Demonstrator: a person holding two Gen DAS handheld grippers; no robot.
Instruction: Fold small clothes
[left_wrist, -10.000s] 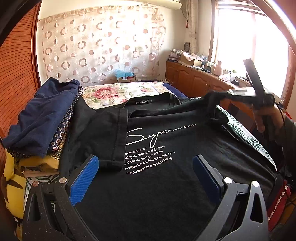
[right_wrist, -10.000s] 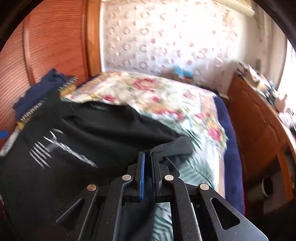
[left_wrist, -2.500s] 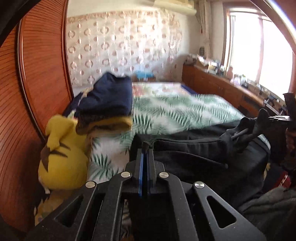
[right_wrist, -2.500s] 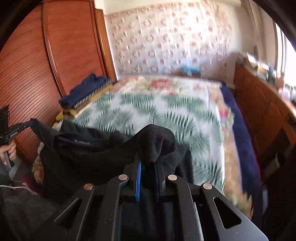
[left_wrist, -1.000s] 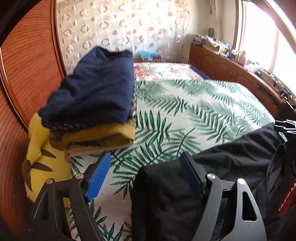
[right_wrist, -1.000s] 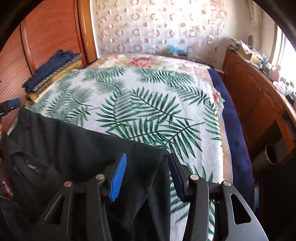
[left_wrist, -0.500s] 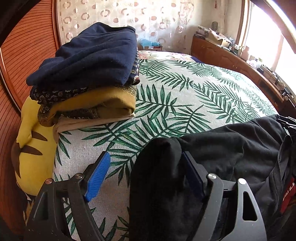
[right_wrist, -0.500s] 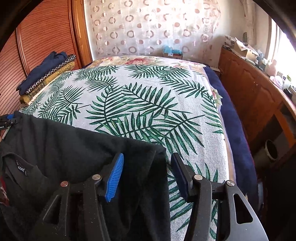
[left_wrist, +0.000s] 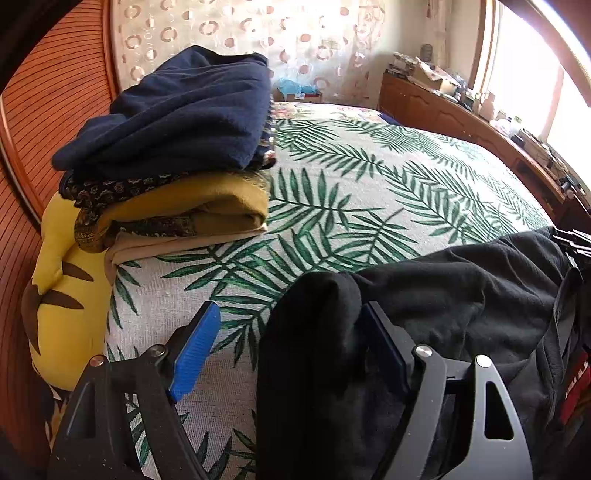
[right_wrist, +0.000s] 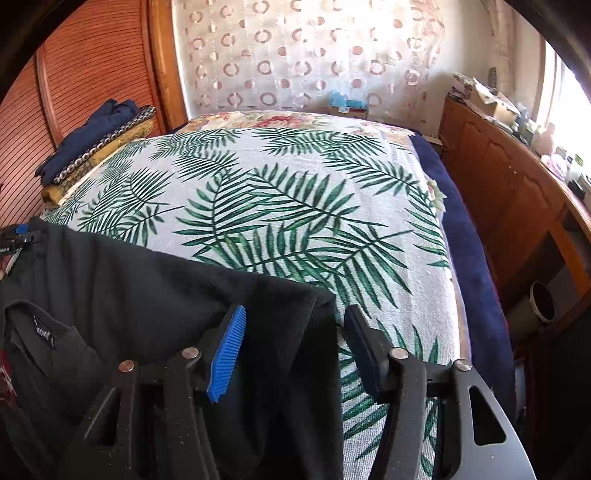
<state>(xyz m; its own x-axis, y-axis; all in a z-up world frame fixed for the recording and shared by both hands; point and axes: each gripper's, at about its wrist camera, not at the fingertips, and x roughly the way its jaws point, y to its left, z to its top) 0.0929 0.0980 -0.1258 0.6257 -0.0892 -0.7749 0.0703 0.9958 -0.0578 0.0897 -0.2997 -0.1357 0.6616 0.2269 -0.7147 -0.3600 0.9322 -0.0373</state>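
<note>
A black T-shirt (left_wrist: 461, 295) lies folded over the near edge of the bed. Its collar and label show in the right wrist view (right_wrist: 110, 295). My left gripper (left_wrist: 291, 347) is open, its blue pads either side of the shirt's left corner, which stands up between them. My right gripper (right_wrist: 295, 350) is open too, with the shirt's right corner lying loose between its jaws. The right gripper's tip (left_wrist: 576, 240) shows at the far right of the left wrist view.
The bed has a palm-leaf cover (right_wrist: 295, 206). A stack of folded clothes with a navy one on top (left_wrist: 177, 122) sits at the left, over a yellow plush toy (left_wrist: 62, 295). A wooden wardrobe (right_wrist: 85, 74) stands left, a wooden sideboard (right_wrist: 517, 177) right.
Both grippers were shut on the shirt 2.5 s ago and opened by 1 s ago. Since then they stay open and the shirt rests on the bed; the views shifted slightly.
</note>
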